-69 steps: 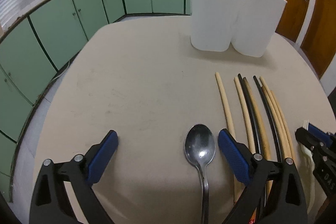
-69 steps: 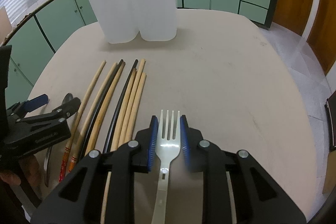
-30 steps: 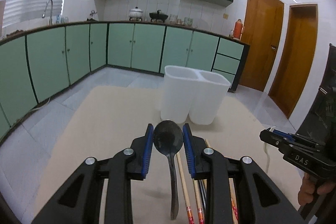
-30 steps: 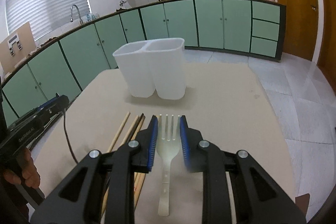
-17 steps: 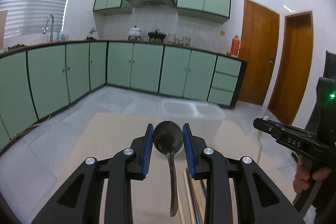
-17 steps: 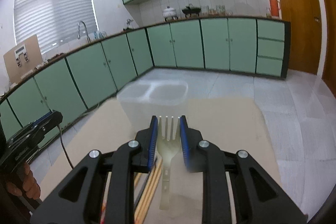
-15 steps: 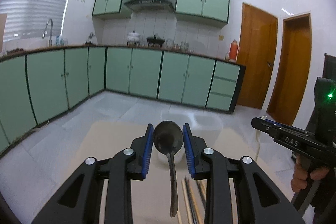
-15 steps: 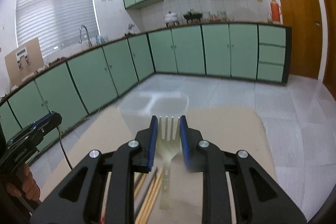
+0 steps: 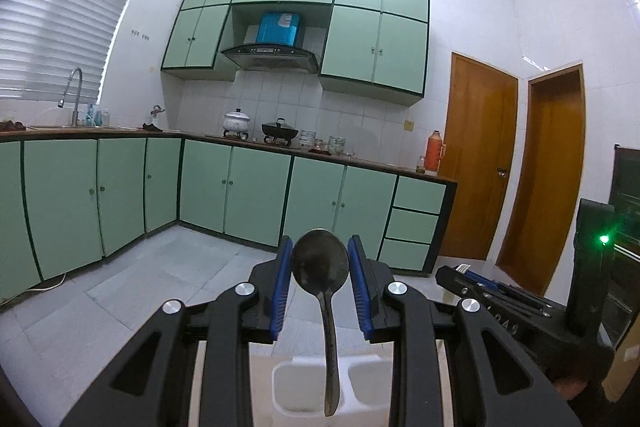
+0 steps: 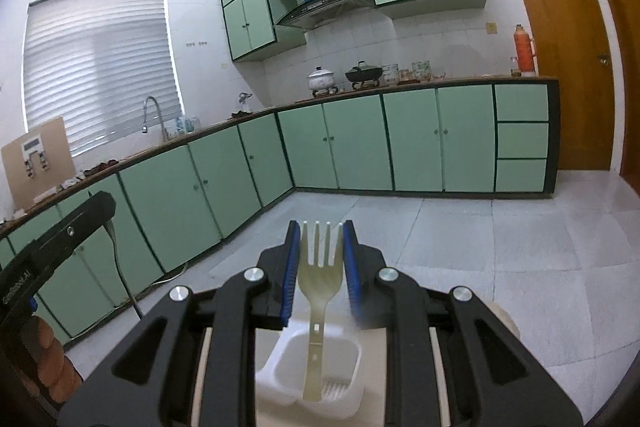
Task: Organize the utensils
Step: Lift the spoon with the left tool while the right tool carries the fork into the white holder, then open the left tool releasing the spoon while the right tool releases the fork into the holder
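My left gripper [image 9: 319, 259] is shut on a dark metal spoon [image 9: 320, 265], bowl up, handle hanging down over the white two-compartment utensil holder [image 9: 298, 387]. My right gripper [image 10: 318, 243] is shut on a cream plastic fork [image 10: 320, 269], tines up. Its handle hangs down into one compartment of the white holder [image 10: 280, 373]. The right gripper [image 9: 470, 277] also shows at the right of the left wrist view, and the left gripper's body [image 10: 52, 247] at the left of the right wrist view. The chopsticks are out of view.
Both cameras look level across the kitchen: green base cabinets [image 9: 256, 195], a counter with pots [image 10: 320, 79], a sink tap [image 10: 150, 115], wooden doors [image 9: 480, 163]. The beige table's edge [image 10: 504, 319] shows beside the holder. Grey tiled floor [image 10: 520, 247] lies beyond.
Both grippers shut on their utensils, lifted them off the table and tilted up to level. They now stand over the white holder, with the fork handle down in a compartment.
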A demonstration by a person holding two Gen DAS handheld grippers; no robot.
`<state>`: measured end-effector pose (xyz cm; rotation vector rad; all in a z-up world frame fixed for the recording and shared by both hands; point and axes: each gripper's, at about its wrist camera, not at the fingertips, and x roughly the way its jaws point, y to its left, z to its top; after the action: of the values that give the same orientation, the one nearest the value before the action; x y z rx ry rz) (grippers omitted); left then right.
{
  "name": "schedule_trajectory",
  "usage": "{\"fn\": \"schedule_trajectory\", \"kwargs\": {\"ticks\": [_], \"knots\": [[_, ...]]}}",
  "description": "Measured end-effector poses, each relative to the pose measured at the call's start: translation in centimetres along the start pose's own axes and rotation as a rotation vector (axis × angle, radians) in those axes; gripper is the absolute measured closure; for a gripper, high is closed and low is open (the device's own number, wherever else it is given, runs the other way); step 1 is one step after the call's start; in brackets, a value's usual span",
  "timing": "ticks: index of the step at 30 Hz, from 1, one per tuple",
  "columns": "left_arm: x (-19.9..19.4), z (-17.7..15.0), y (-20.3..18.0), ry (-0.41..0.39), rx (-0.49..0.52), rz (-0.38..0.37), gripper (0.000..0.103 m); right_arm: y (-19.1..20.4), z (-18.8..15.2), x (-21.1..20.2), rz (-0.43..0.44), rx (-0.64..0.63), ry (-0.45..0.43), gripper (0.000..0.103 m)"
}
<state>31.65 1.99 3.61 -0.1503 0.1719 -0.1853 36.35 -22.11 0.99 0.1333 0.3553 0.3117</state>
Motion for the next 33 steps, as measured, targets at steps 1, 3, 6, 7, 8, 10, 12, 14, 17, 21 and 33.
{"fn": "schedule_trajectory", "kwargs": {"ticks": [1, 3, 6, 7, 8, 10, 12, 14, 17, 21, 33], "knots": [[1.0, -0.3, 0.0, 0.008, 0.002, 0.007, 0.075, -0.1, 0.0, 0.6, -0.009, -0.005, 0.0, 0.083], [2.8, -1.0, 0.1, 0.037, 0.007, 0.021, 0.075, -0.3, -0.3, 2.3, -0.035, -0.013, 0.004, 0.083], [4.7, -2.7, 0.5, 0.087, -0.007, 0.03, 0.075, -0.9, -1.1, 4.5, -0.056, -0.002, 0.03, 0.083], [5.2, -3.3, 0.7, 0.101, -0.006, 0.04, 0.075, -1.1, -1.4, 5.1, -0.061, 0.004, 0.042, 0.083], [5.5, -3.9, 1.0, 0.112, -0.006, 0.045, 0.075, -1.3, -1.7, 5.5, -0.063, 0.01, 0.052, 0.083], [6.6, -5.0, 1.4, 0.154, -0.01, 0.043, 0.075, -1.7, -2.6, 6.2, -0.054, 0.029, 0.083, 0.082], [7.3, -5.9, 1.5, 0.19, -0.002, 0.042, 0.075, -1.8, -3.4, 6.5, -0.042, 0.032, 0.109, 0.081], [7.2, -6.5, 1.4, 0.2, 0.014, 0.042, 0.074, -1.7, -4.2, 6.4, -0.027, 0.032, 0.13, 0.08], [6.5, -6.9, 1.3, 0.203, 0.015, 0.036, 0.067, -1.6, -4.9, 5.9, -0.018, 0.032, 0.149, 0.078], [4.6, -6.6, 1.8, 0.201, -0.002, 0.05, 0.059, -1.8, -5.3, 3.7, -0.023, 0.062, 0.134, 0.059], [-8.1, -11.6, 1.1, 0.345, 0.029, 0.064, 0.042, -1.2, -14.2, -9.9, -0.137, 0.04, 0.217, 0.031]]}}
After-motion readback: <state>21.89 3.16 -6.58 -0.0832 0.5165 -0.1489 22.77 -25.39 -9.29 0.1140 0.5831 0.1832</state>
